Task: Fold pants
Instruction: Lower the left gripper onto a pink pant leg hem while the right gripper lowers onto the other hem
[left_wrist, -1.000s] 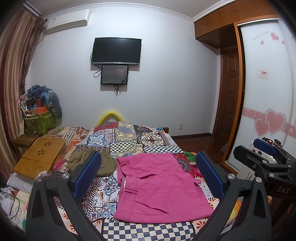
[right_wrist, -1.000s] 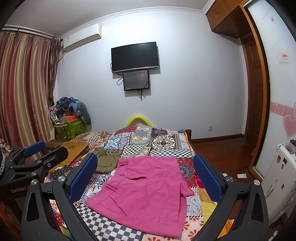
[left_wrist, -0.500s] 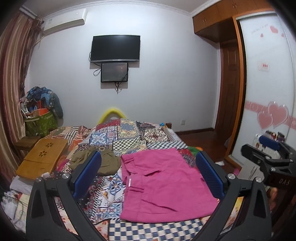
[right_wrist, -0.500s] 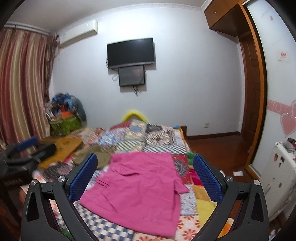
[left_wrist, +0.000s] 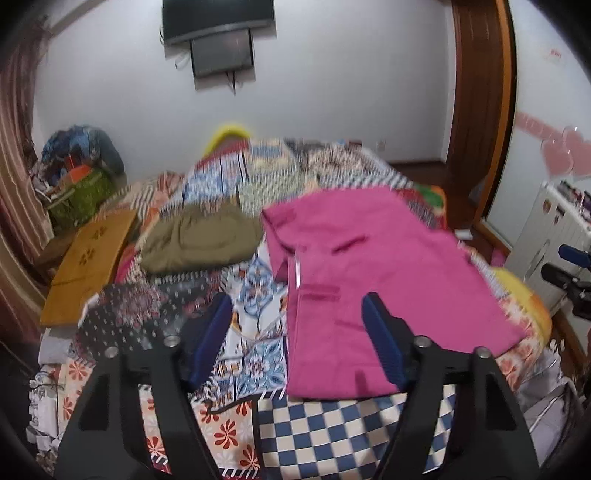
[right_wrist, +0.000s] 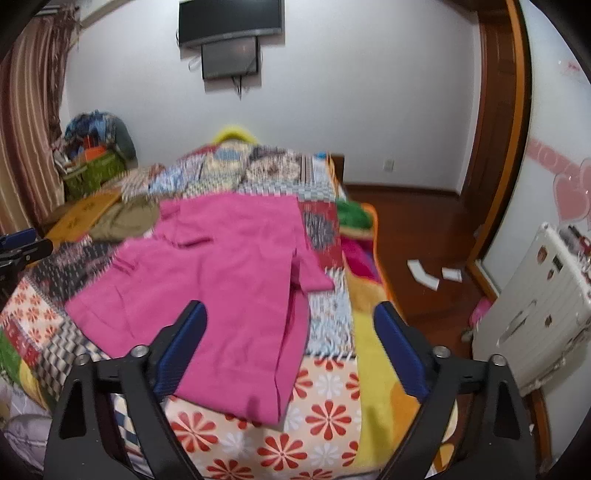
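Fingers come first in both views: the left gripper (left_wrist: 297, 321) and the right gripper (right_wrist: 290, 328) each stand fairly wide but are closing, with nothing pressed between the pads, only the pants seen beyond the gap. Pants (right_wrist: 221, 280), bright pink, lie spread on the quilt (left_wrist: 317, 435) of the bed, near its foot, one side folded or rumpled toward the right edge. This looks like the approach before the first grasp; next, I judge, each gripper must reach the near hem and pinch a corner without catching the quilt beneath. Farther off lie an olive garment (left_wrist: 199, 240) just beside the pants and a wooden tray (left_wrist: 88, 266) at the bed's left. Motion blur smears the quilt pattern, so seams and pockets are hard to read, and the near hem is partly hidden behind the fingers.
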